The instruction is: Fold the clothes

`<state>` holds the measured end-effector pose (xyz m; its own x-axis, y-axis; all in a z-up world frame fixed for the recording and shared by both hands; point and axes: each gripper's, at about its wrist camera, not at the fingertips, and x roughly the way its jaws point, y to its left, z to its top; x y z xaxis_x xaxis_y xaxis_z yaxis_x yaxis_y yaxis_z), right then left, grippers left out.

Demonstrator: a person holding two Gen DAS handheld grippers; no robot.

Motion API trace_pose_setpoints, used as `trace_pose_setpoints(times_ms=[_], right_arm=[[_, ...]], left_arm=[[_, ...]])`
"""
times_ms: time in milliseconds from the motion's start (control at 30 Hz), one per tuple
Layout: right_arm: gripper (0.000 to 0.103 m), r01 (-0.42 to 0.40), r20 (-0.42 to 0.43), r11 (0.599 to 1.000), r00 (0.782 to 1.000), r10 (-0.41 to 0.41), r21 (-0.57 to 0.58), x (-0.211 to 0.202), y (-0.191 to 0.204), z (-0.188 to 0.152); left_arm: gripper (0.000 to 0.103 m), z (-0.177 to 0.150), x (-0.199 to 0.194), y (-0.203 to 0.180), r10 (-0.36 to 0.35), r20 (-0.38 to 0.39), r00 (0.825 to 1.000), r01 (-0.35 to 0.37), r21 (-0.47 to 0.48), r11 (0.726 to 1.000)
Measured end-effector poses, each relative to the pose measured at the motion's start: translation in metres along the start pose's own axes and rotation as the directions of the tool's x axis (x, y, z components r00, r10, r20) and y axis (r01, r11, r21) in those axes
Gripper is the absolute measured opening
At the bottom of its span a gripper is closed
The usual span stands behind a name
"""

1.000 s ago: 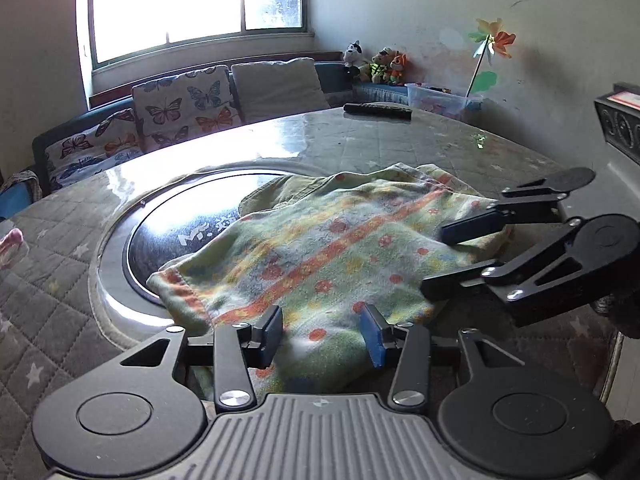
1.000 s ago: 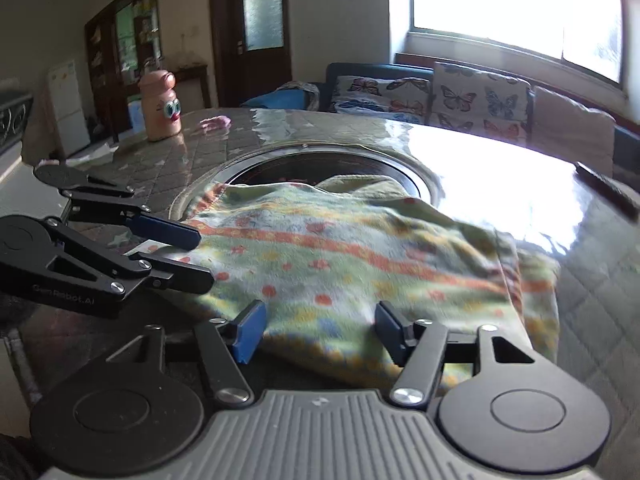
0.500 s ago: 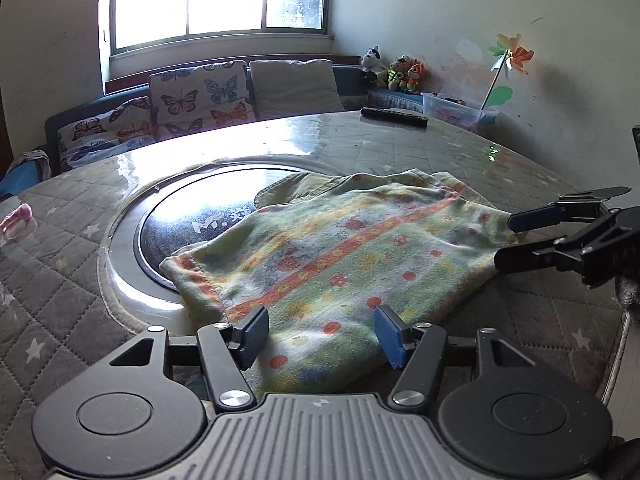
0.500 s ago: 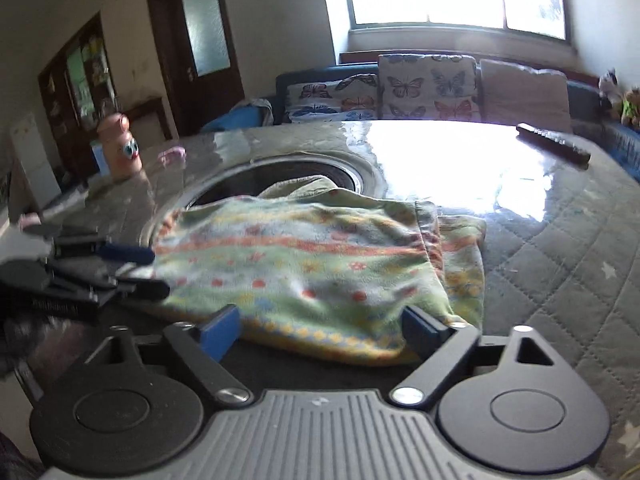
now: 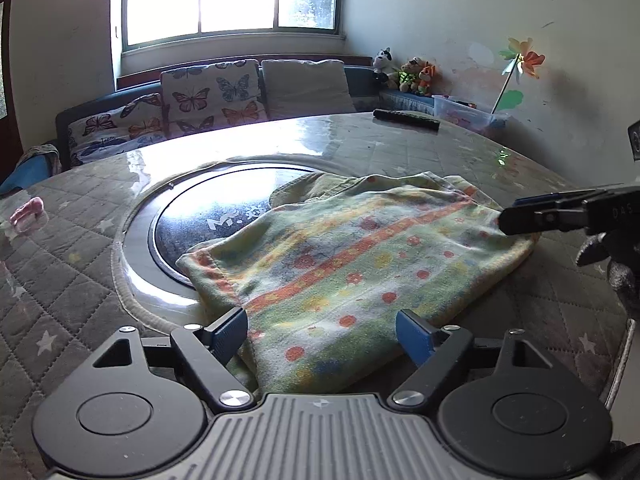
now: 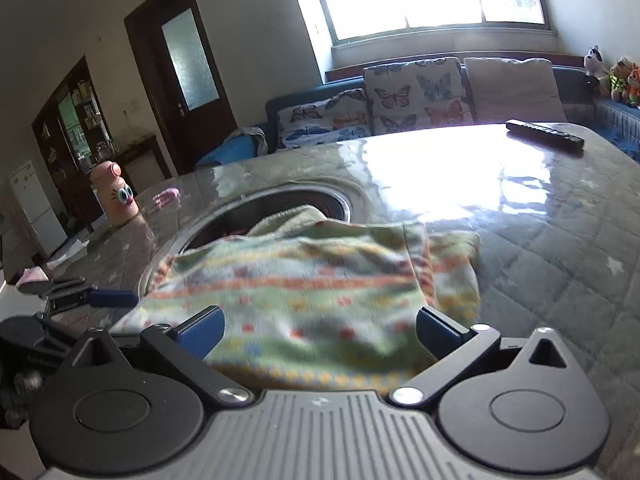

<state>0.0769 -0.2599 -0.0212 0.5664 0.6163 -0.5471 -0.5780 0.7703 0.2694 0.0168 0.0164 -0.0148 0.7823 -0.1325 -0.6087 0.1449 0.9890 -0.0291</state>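
Note:
A folded green garment with orange stripes and red dots (image 5: 352,264) lies on the round quilted table, partly over the dark glass insert (image 5: 224,216). It also shows in the right wrist view (image 6: 304,292). My left gripper (image 5: 322,330) is open and empty at the garment's near edge. My right gripper (image 6: 318,330) is open and empty at the garment's other side. The right gripper's fingertips (image 5: 516,220) appear at the right of the left wrist view, over the garment's right edge. The left gripper's fingers (image 6: 112,298) appear at the left of the right wrist view.
A black remote control (image 5: 406,119) lies at the table's far edge. A pink bottle with cartoon eyes (image 6: 114,196) and a small pink object (image 5: 26,212) stand on the table's left side. A sofa with butterfly cushions (image 5: 208,96) runs behind the table.
Both grippers have drawn back from the garment and their jaws have opened wider. The right gripper has slid toward the right edge of the left wrist view.

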Motion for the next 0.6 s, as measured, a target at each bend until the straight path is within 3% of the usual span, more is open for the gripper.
trace_pose_setpoints(times_ms=[267, 533, 600], right_arm=[[0.103, 0.008, 0.034, 1.000, 0.999, -0.008, 0.003, 0.019, 0.002, 0.017], [0.103, 0.085, 0.011, 0.994, 0.996, -0.086, 0.067, 0.048, -0.021, 0.035], [0.096, 0.101, -0.005, 0.992, 0.995, -0.101, 0.079, 0.057, -0.026, 0.039]], left_arm=[[0.103, 0.011, -0.004, 0.015, 0.038, 0.035, 0.999, -0.036, -0.040, 0.999], [0.102, 0.025, 0.005, 0.027, 0.072, 0.051, 0.996, -0.069, -0.057, 0.996], [0.098, 0.030, 0.010, 0.030, 0.075, 0.053, 0.996, -0.072, -0.061, 0.996]])
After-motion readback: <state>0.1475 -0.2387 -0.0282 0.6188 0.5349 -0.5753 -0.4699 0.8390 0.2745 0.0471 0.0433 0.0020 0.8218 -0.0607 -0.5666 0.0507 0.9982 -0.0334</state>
